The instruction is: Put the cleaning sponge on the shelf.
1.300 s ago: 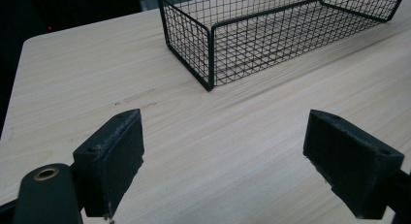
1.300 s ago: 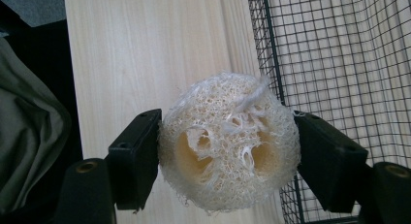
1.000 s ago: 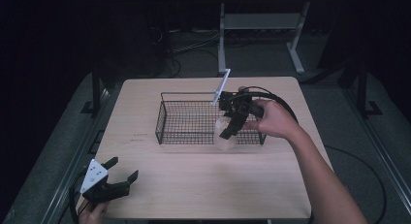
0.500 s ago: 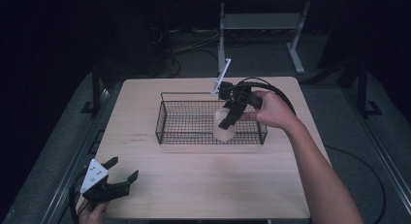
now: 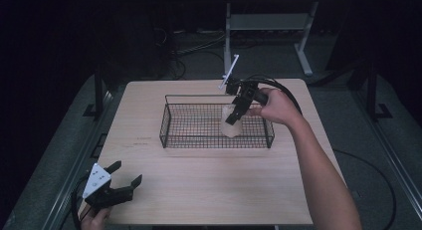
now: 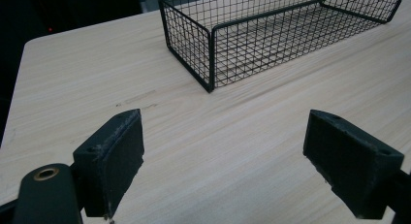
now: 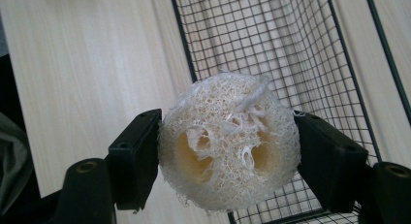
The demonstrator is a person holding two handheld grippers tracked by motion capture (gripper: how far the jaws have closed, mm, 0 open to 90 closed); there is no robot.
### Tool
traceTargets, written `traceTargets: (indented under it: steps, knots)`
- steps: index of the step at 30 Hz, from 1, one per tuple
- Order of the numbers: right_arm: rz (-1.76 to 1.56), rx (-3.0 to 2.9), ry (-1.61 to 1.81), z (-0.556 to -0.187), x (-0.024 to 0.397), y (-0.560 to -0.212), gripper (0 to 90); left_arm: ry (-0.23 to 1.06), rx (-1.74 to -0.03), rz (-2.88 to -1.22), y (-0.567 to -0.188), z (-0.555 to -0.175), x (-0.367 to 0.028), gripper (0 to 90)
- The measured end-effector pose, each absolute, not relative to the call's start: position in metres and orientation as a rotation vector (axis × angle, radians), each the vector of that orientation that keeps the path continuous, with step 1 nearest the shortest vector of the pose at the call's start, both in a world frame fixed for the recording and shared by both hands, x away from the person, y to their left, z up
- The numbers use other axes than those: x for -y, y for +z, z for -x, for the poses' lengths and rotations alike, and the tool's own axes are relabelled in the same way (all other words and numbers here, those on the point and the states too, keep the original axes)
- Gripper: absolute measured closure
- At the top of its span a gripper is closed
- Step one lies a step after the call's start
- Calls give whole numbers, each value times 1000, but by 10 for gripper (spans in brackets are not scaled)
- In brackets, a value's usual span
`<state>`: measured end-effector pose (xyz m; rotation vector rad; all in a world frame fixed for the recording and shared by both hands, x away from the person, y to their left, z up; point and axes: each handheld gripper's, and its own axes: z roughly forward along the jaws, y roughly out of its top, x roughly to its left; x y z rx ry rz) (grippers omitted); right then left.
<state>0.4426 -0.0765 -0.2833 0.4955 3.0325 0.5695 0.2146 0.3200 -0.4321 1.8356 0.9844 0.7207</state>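
Above table (image 5: 209, 190) and basket (image 5: 168, 124), right gripper (image 7: 225, 166) fingers clamp a pale, fibrous loofah (image 7: 228, 151).

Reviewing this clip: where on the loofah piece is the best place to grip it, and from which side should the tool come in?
Grip the loofah across its rounded fibrous outer wall, as the right tool does now, one pad on each side and the holed cut face toward the camera. The wall looks firmer than the hollow core. Coming from above probably suits best, since the wire basket walls block a side approach.

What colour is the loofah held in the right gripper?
Off-white, with yellowish hollows in its core; the loofah shows best in the right gripper view.
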Motion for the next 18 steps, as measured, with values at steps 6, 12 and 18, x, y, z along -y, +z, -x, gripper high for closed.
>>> traceTargets:
  steps: [6,12,18]
  knots:
    - [-546,-3022,553,-454,79,-289,284,721,-985,-1834,-432,-214,-320,138]
    - [-583,-3015,541,-464,79,-295,284,721,-982,-1837,-432,-214,-320,138]
    - [-605,-3008,528,-472,78,-303,284,722,-985,-1832,-432,-214,-321,138]
